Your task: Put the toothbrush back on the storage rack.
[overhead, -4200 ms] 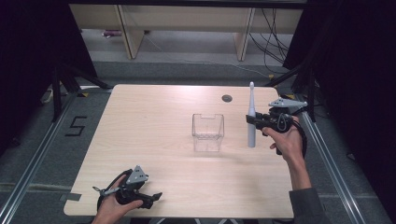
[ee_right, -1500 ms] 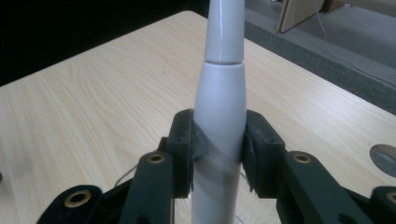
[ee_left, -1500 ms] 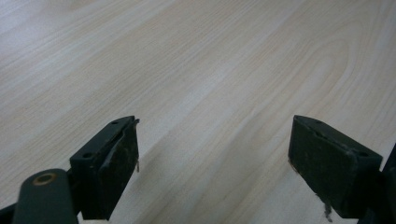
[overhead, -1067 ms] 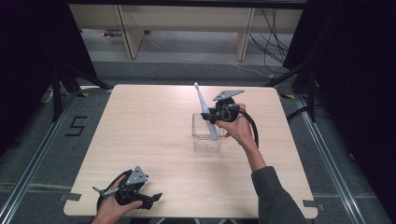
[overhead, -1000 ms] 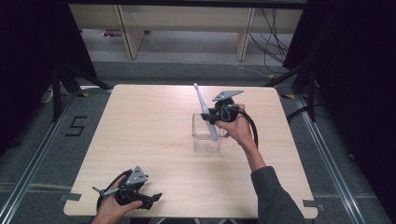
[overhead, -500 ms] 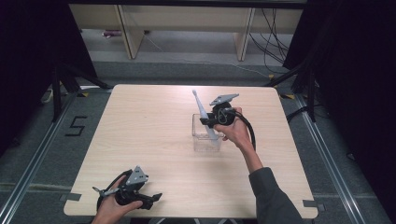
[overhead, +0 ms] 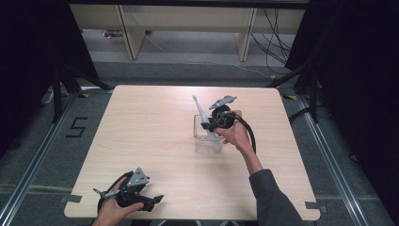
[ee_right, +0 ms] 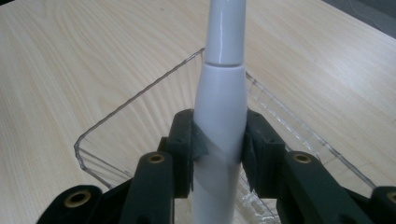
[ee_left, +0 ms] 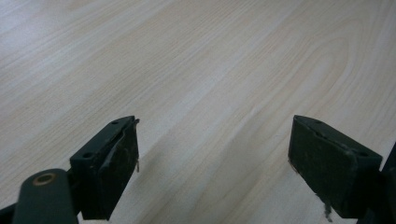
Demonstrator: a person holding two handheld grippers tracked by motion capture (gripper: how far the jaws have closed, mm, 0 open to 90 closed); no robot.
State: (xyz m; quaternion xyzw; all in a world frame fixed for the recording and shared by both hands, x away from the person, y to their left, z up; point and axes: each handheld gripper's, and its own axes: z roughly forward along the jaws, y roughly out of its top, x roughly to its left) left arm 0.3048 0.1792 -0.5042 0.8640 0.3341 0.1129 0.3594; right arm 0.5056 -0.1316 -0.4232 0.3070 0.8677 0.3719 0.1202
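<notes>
**Right jaws pinch a white electric toothbrush over a clear box**

The right gripper's black jaws press on both sides of a white electric toothbrush, a smooth, glossy, tapering body tilted up and away. The right hand holds it at mid-table, arm reaching in from the near edge, lower end of the brush inside a clear plastic box with thin, rounded walls. The left gripper rests near the front edge of the pale wood-grain table, jaws spread wide, holding nothing.
</notes>
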